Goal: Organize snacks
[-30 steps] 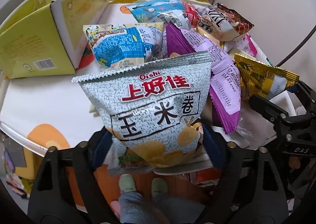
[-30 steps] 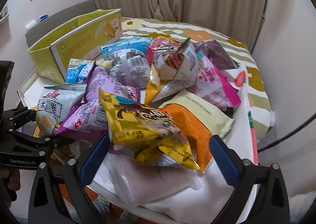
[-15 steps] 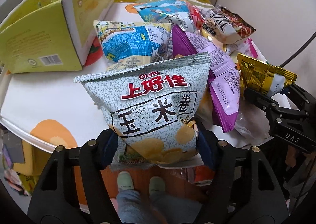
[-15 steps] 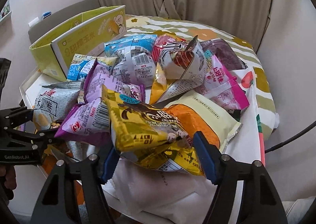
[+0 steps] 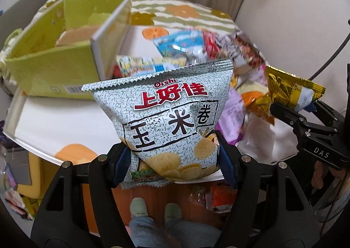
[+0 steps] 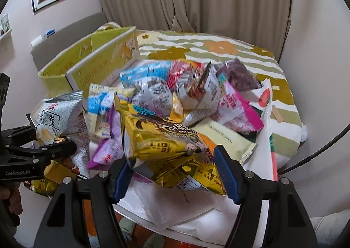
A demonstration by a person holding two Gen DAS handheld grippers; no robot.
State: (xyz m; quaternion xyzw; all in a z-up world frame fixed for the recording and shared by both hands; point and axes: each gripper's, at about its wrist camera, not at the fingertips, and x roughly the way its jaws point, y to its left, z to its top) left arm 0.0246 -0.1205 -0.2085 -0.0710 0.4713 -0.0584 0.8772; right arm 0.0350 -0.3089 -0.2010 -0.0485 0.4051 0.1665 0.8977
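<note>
Between your left gripper's (image 5: 172,160) blue pads, at lower centre of its frame, sits the grey chip bag (image 5: 166,121), squeezed tight; your right gripper (image 6: 172,173) likewise clamps the yellow snack bag (image 6: 166,145).

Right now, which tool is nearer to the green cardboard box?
Left. The left tool, clamped on the grey Oishi bag, sits just in front of the green cardboard box. The right tool, holding the yellow snack bag, is farther off, across the snack pile.

Grey Oishi bag (image 5: 168,125) upright in left claw (image 5: 172,160), above table (image 5: 65,125).
</note>
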